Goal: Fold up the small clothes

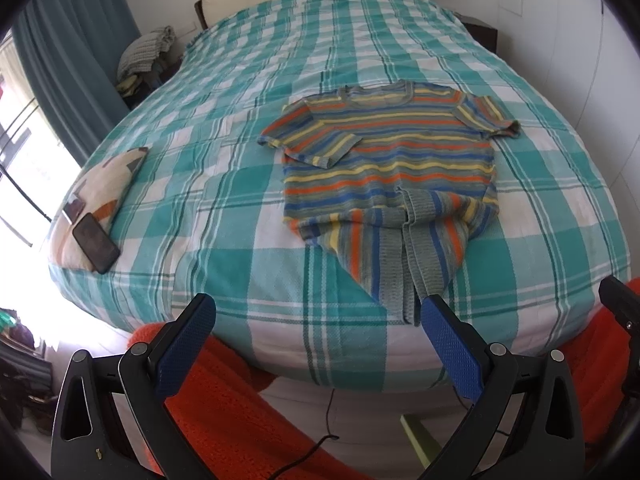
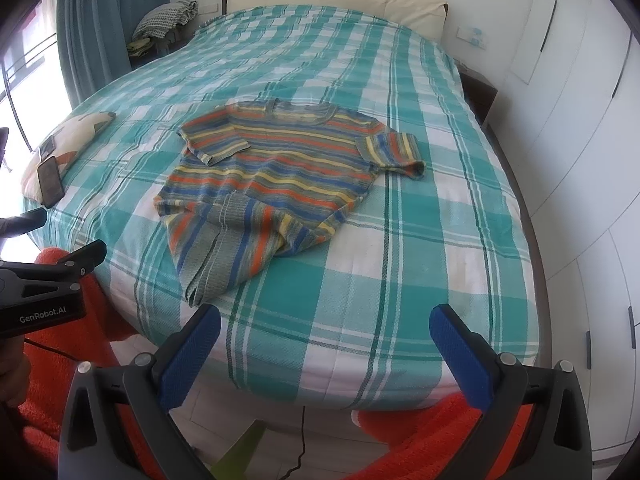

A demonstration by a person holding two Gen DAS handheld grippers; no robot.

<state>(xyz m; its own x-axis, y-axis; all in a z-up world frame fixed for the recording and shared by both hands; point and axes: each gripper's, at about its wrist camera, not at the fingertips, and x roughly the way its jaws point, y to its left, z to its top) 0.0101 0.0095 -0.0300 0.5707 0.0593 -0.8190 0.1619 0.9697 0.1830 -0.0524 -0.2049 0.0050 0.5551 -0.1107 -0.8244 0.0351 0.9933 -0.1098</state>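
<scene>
A small striped knit shirt (image 1: 390,152) in orange, yellow, blue and grey lies flat on the bed, neck far, its bottom hem bunched into a folded point near the bed's front edge. It also shows in the right wrist view (image 2: 280,172). Its left sleeve is folded in over the body; the right sleeve lies out. My left gripper (image 1: 316,312) is open and empty, just short of the hem. My right gripper (image 2: 324,322) is open and empty over the front edge, to the right of the hem.
The bed has a teal and white checked cover (image 1: 224,160). A pillow (image 1: 104,184) with a black phone (image 1: 96,243) lies at the left edge. An orange knit cloth (image 1: 224,408) lies below the bed's front edge. White wardrobe doors (image 2: 580,120) stand at the right.
</scene>
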